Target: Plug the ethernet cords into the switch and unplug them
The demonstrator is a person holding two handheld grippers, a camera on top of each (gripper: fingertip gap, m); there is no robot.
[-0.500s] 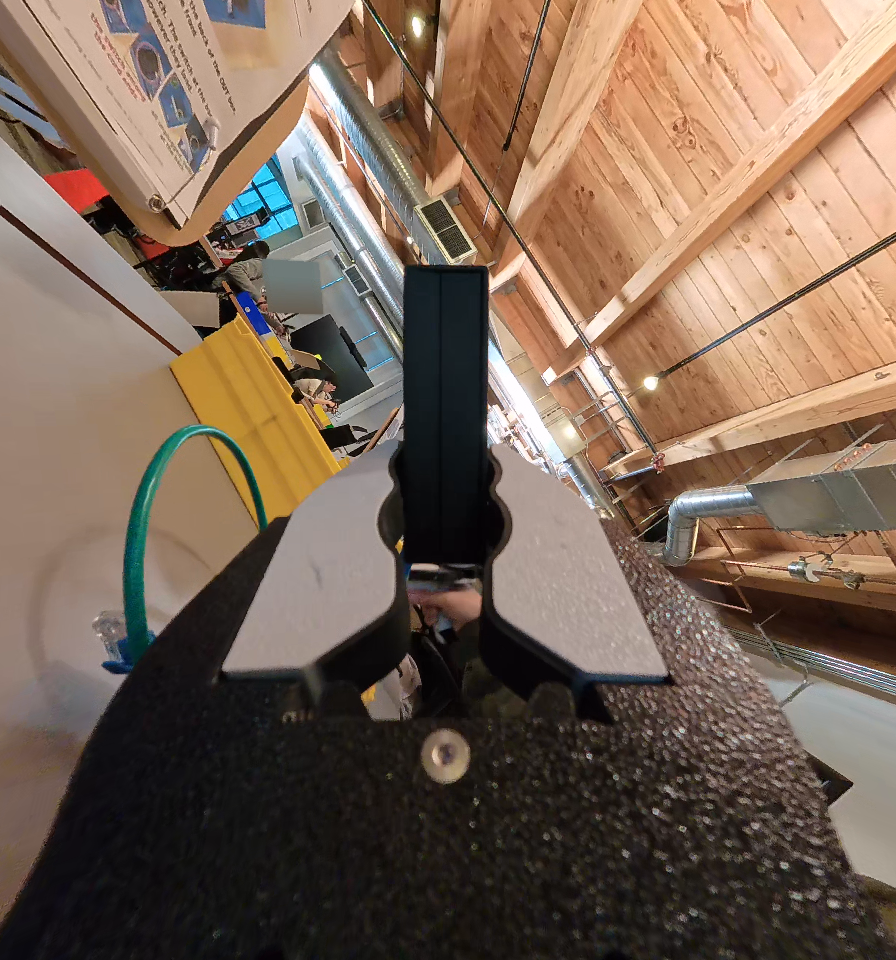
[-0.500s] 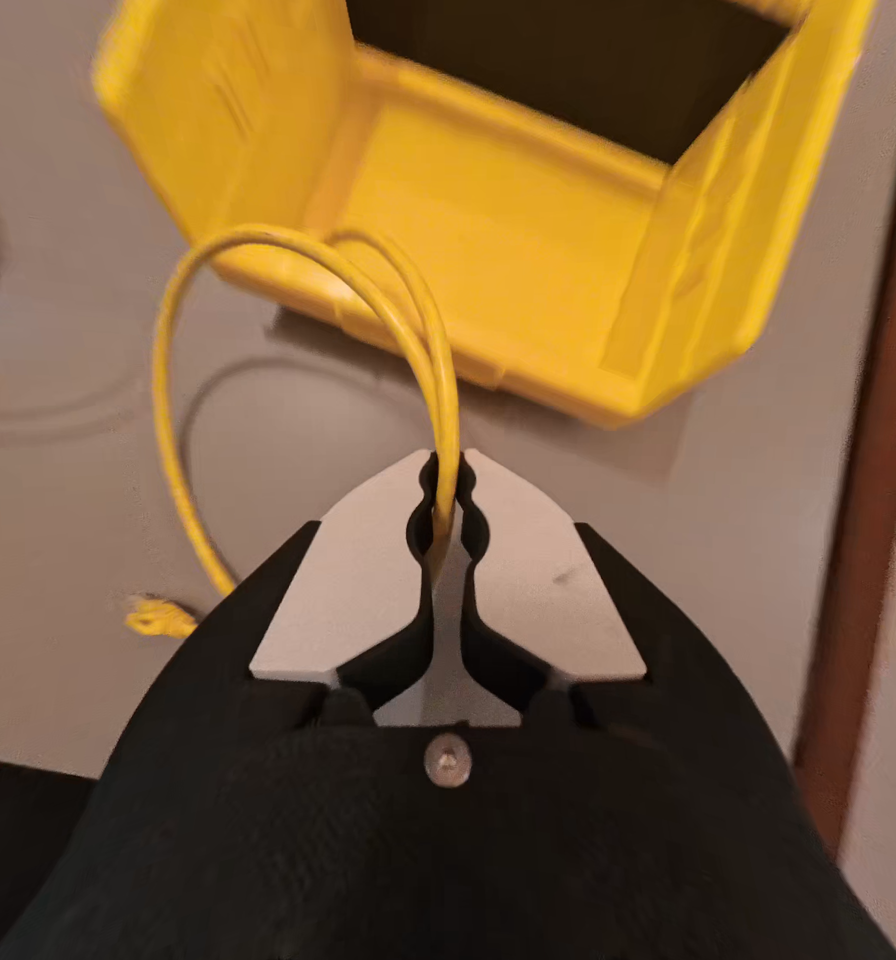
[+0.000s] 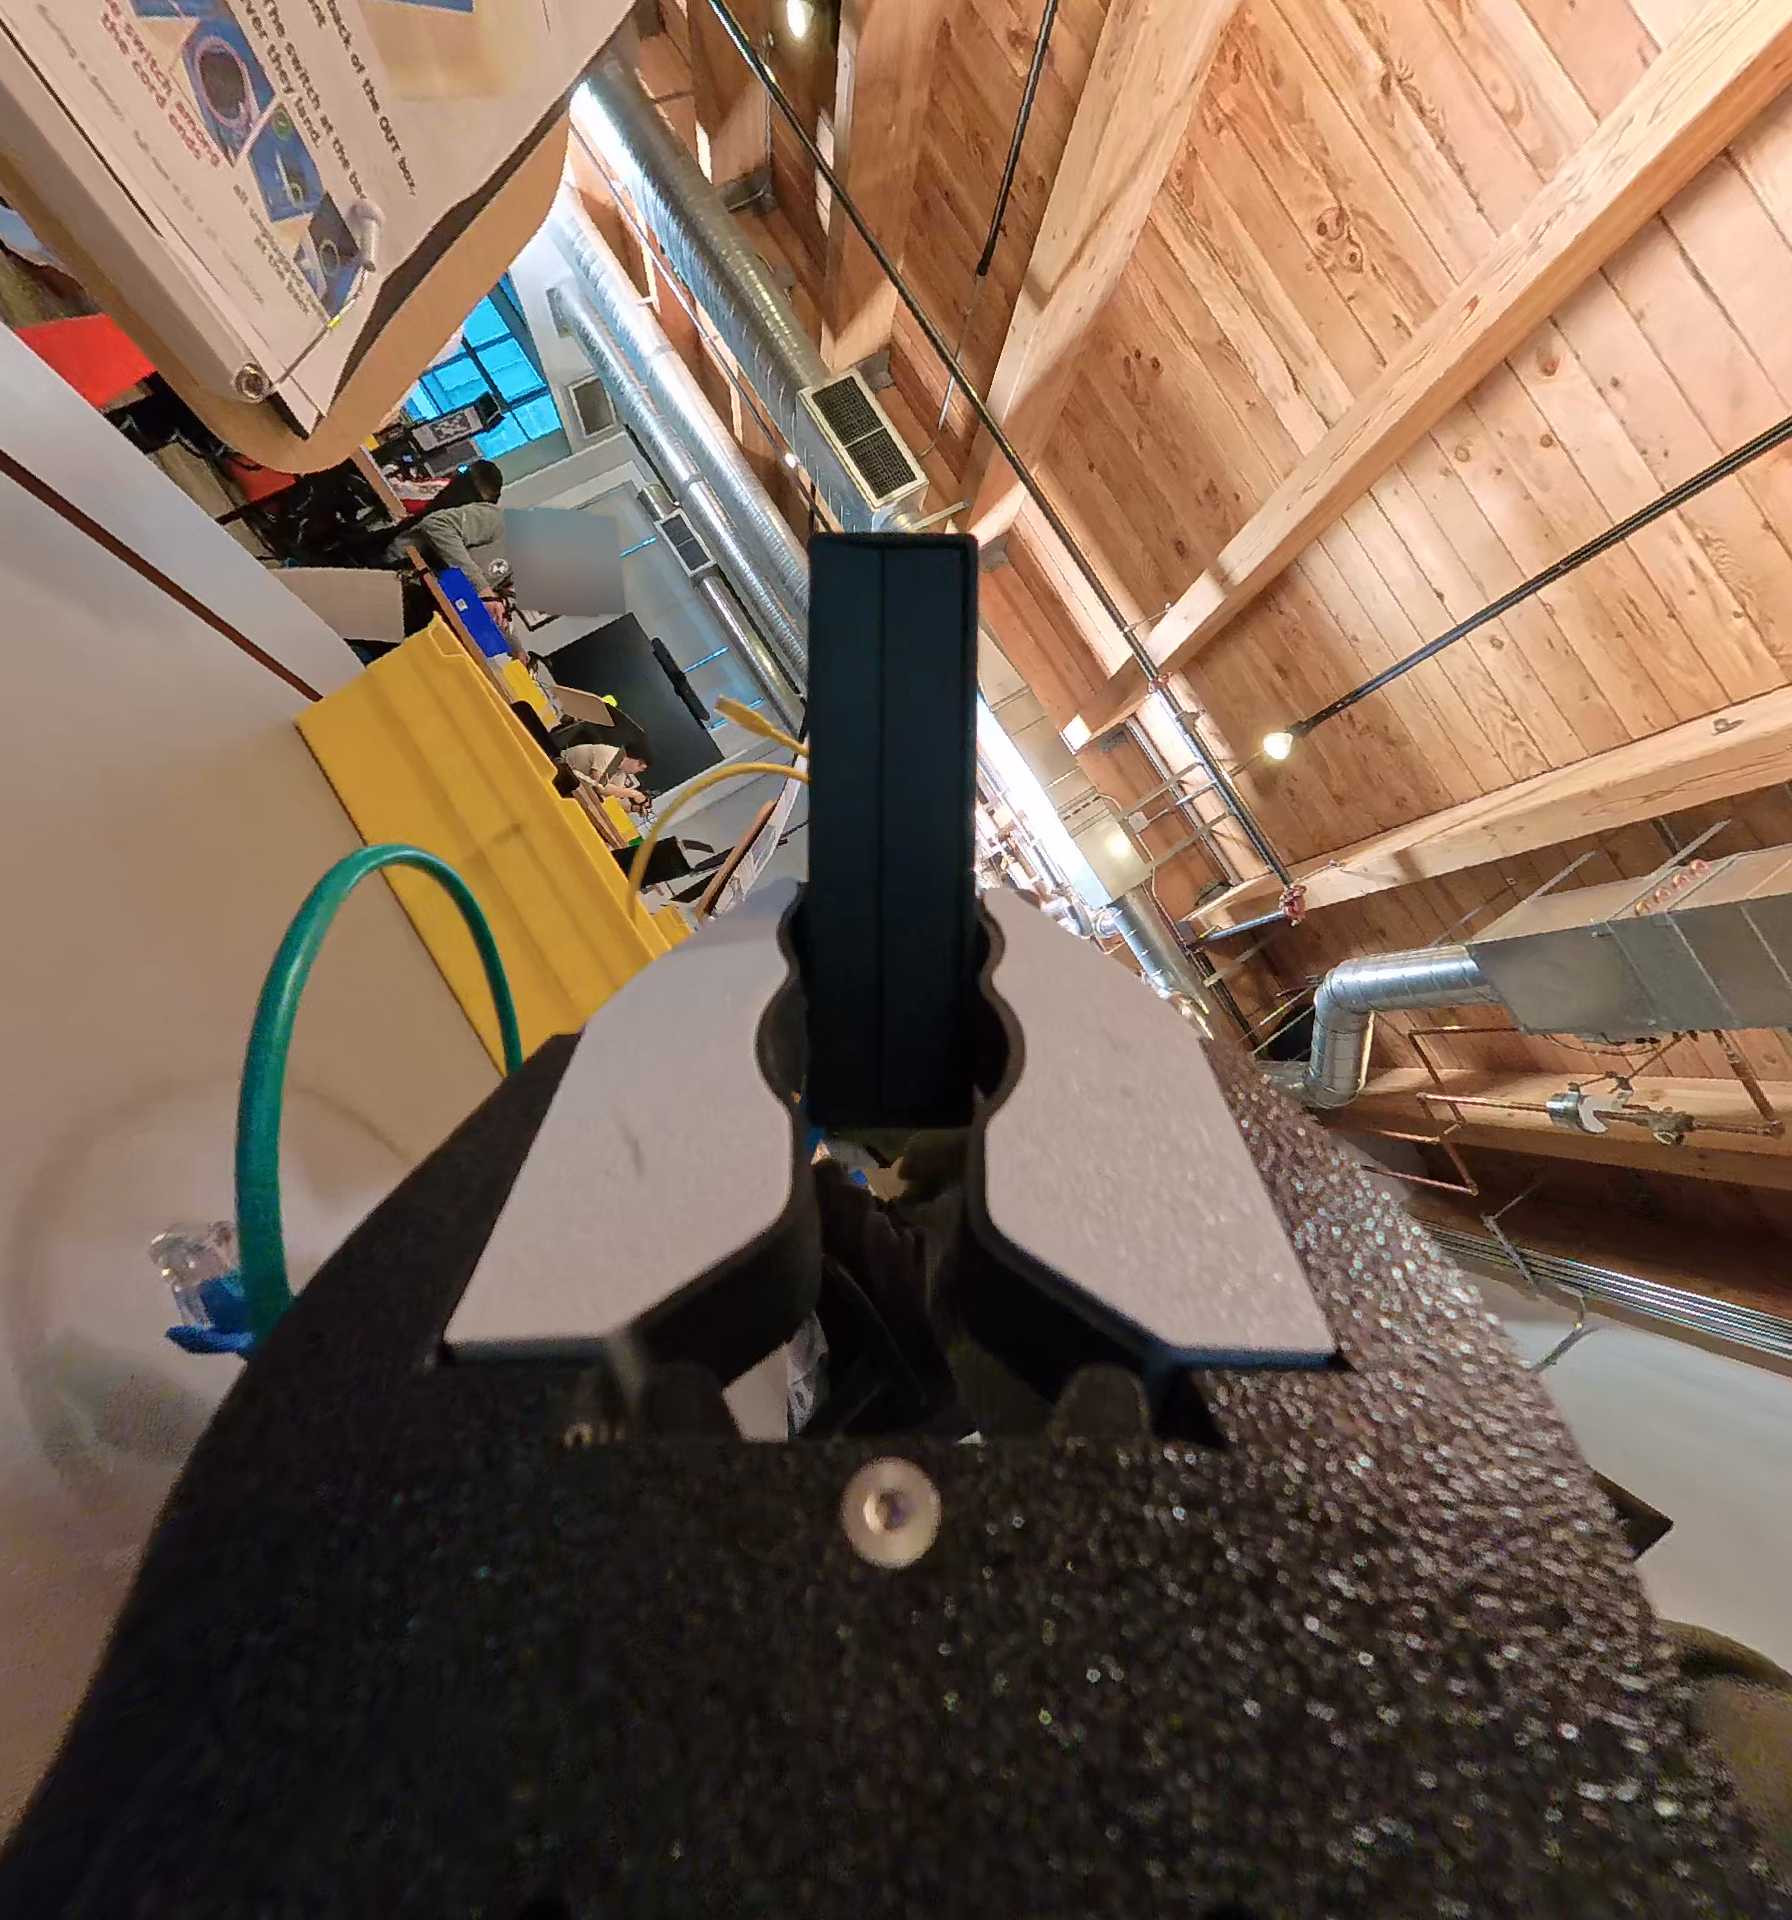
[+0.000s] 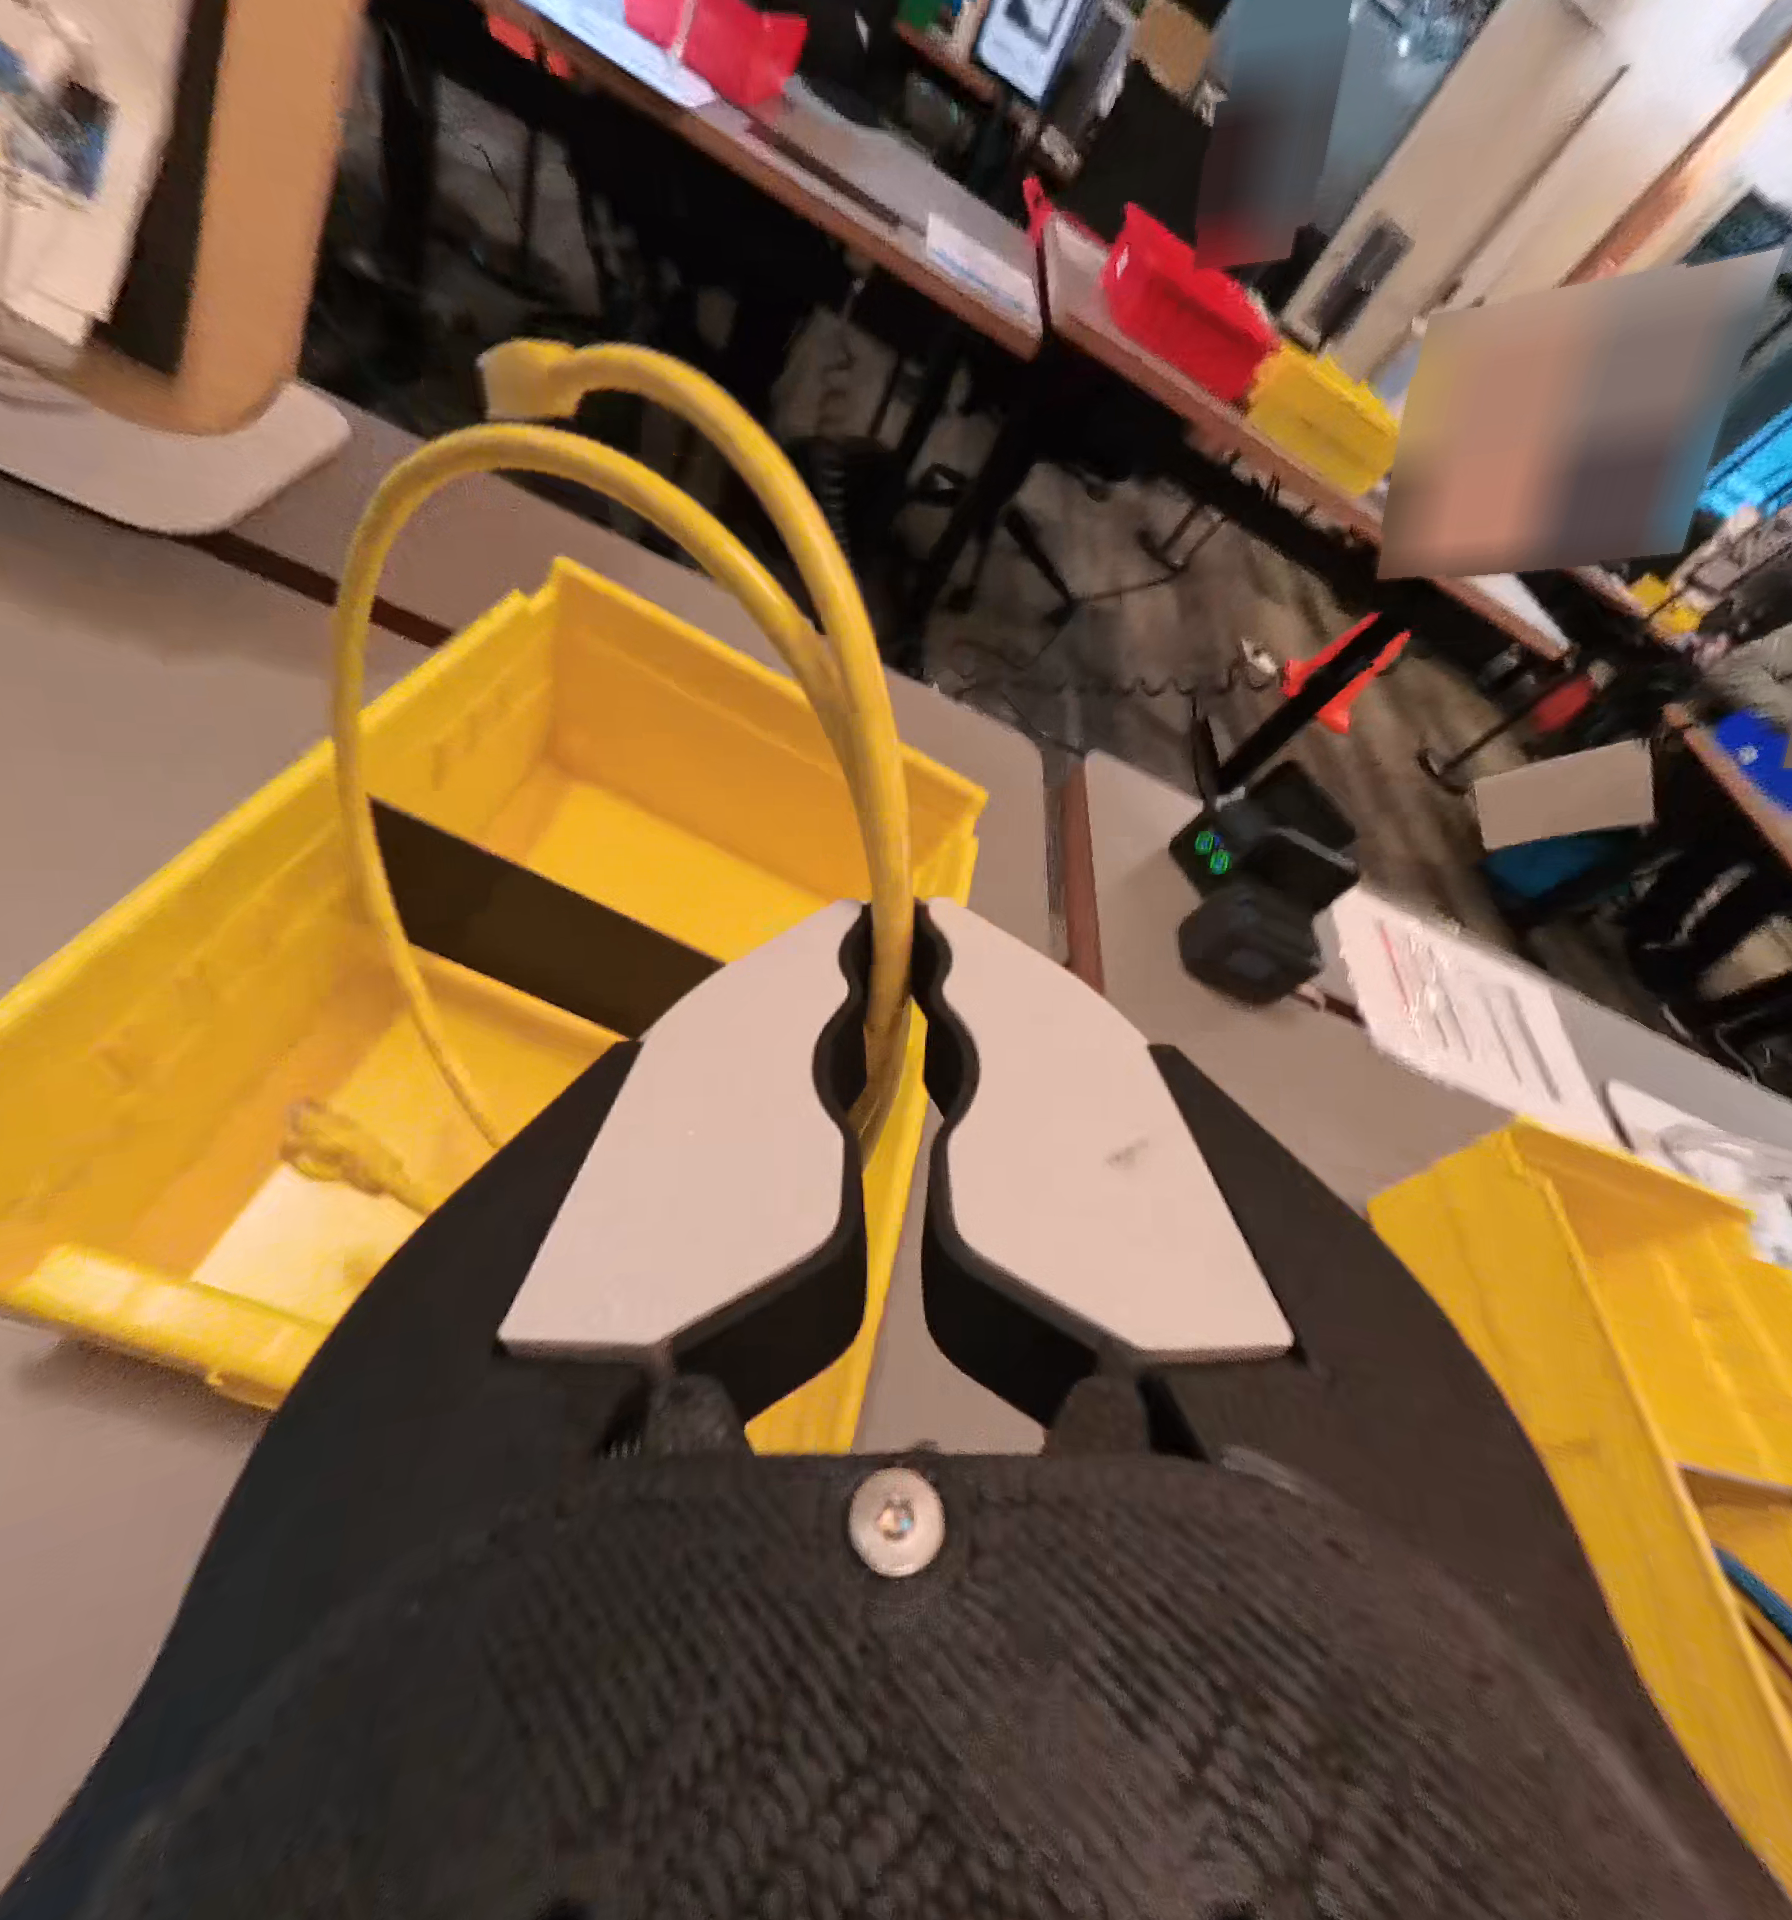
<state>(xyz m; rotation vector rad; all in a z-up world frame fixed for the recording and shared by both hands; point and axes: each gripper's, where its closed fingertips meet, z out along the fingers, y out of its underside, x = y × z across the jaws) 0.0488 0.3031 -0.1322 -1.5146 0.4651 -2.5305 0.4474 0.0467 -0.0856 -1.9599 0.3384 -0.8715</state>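
left wrist view
left gripper (image 3: 890,997): fingers closed against the two sides of a dark slab, no slack showing.
switch (image 3: 890,831): black, narrow, standing on end between the grey pads (image 3: 663,1164), a seam down its middle, top end reaching toward the wooden ceiling; no ports or brand mark visible on this face.
green cord (image 3: 279,1039): arched up off the pale table (image 3: 92,831) to the left of the gripper, clear plug with a blue tie at its lower end, resting on the table.
yellow cord: loop and plug peeking out just left of the switch, partly hidden behind it.
yellow bin (image 3: 456,810): on the table, beyond the green cord.
sheet on stand (image 3: 248,156): printed page with blue pictures and lines of text, upper left; wording left untold.

right wrist view
right gripper (image 4: 890,997): fingers nearly together, pinching a doubled strand in the notch near the tips.
yellow cord (image 4: 580,447): folded in two loops rising from the grip, one plug up at the top of the arc, the other end trailing down into the bin.
yellow bin (image 4: 196,987): open, black divider across it, on the grey table (image 4: 40,675), directly below the cord.
second yellow bin (image 4: 1619,1351): lower right, cords partly visible inside.
papers (image 4: 1463,1018): printed sheets on the table to the right, blurred, unreadable.
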